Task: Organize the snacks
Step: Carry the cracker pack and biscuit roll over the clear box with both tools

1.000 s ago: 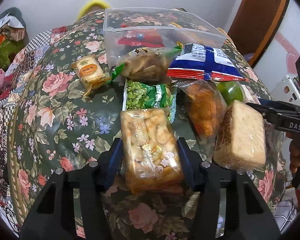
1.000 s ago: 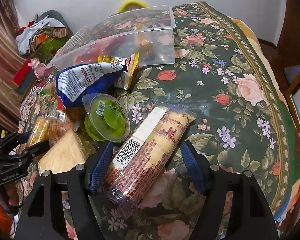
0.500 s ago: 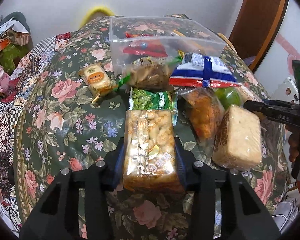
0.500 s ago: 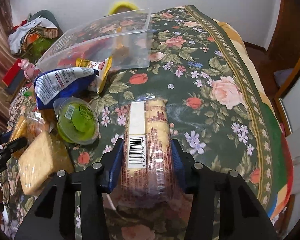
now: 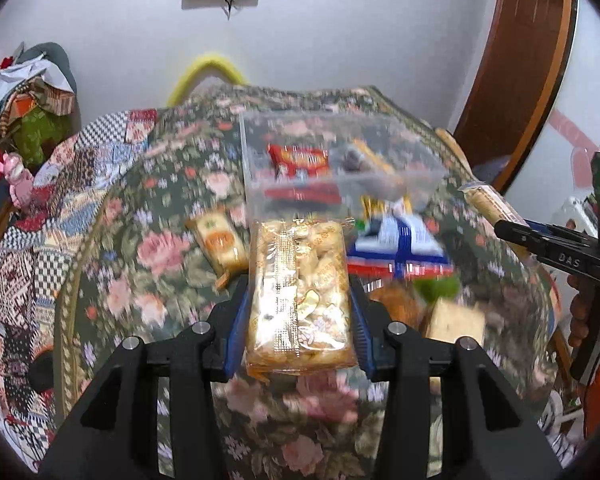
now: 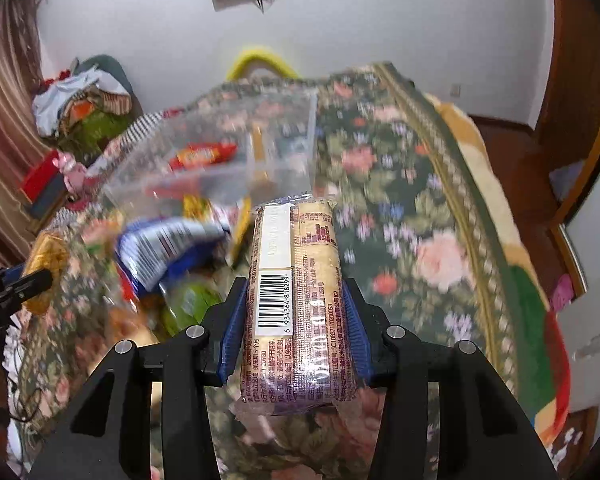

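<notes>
Snacks | left tongs (image 5: 298,320) grip cracker pack (image 5: 298,296) | right tongs (image 6: 296,324) grip biscuit sleeve (image 6: 296,304)

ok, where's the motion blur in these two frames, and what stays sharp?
Left wrist view: the floral tablecloth and clear bin smear; the left tool and its clamped cracker pack are crisp. Right wrist view: same pattern, blurred cloth and bin, sharp right tool and barcoded biscuit sleeve. Both bend at the fisheye edges.
</notes>
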Motion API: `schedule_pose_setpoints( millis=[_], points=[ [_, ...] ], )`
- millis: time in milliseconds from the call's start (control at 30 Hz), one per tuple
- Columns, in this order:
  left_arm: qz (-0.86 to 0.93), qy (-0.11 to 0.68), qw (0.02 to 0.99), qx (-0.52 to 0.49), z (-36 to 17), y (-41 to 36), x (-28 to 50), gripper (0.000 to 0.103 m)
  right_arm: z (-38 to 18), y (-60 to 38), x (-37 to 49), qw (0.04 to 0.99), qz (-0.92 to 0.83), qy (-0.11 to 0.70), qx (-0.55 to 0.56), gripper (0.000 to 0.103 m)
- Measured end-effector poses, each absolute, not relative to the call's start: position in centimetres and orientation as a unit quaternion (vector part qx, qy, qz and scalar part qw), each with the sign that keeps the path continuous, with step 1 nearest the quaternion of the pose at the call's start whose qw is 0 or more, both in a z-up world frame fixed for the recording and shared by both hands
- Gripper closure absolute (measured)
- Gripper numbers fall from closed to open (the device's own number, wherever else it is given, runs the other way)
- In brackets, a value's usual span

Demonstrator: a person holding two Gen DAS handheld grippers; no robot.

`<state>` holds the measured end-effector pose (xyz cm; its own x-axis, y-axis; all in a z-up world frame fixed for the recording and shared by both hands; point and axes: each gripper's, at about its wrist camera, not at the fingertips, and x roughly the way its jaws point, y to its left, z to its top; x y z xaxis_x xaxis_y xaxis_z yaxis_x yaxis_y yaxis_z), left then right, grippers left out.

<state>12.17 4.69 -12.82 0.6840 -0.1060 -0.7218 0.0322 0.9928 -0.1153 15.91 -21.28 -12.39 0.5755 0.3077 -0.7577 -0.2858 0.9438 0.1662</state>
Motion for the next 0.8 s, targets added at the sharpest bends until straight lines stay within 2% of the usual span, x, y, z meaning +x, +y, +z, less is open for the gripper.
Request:
schedule_pose_setpoints(
  millis=[433, 800],
  points=[
    [-0.033, 0.358, 0.932, -0.049, -9.2, 5.2, 18.1, 0.058, -7.8, -18.5, 18.8, 0.911, 0.195, 0.364, 0.012, 0.060],
    [-0.042, 0.372, 0.927, -0.039, -10.4, 3.8, 25.1, 0.058, -7.9, -16.6, 23.2, 0.911, 0.200, 0.359, 0.018, 0.060]
  ],
)
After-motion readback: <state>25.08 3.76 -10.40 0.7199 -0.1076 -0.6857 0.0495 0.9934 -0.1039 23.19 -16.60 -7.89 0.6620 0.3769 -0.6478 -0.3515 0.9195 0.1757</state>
